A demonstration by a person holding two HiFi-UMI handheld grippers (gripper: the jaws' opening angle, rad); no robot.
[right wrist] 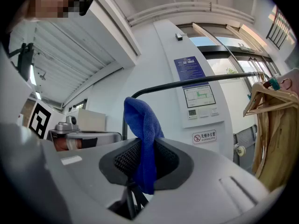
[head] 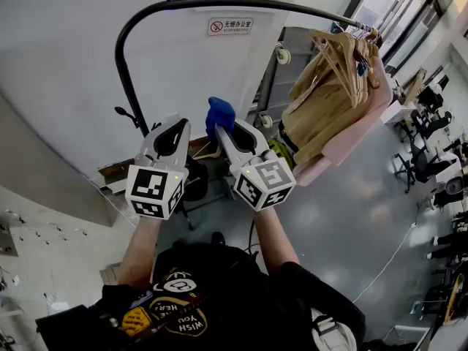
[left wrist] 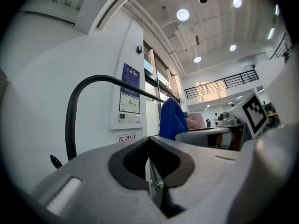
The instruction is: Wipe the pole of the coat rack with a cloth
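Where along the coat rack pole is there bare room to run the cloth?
The pole is bare along its left upright and across the arch. Its right end is crowded with wooden hangers and tan garments.

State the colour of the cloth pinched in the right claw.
Solid blue; the cloth shows best in the right gripper view.

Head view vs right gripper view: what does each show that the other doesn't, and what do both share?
Only the head view: the person's black shirt, the grey floor, and office chairs at far right.
Only the right gripper view: the blue cloth seen close up, clamped between the right gripper's tongs, and a blue notice on the wall.
Both: the cloth, the black coat rack pole, wooden hangers, and the no-smoking sign.
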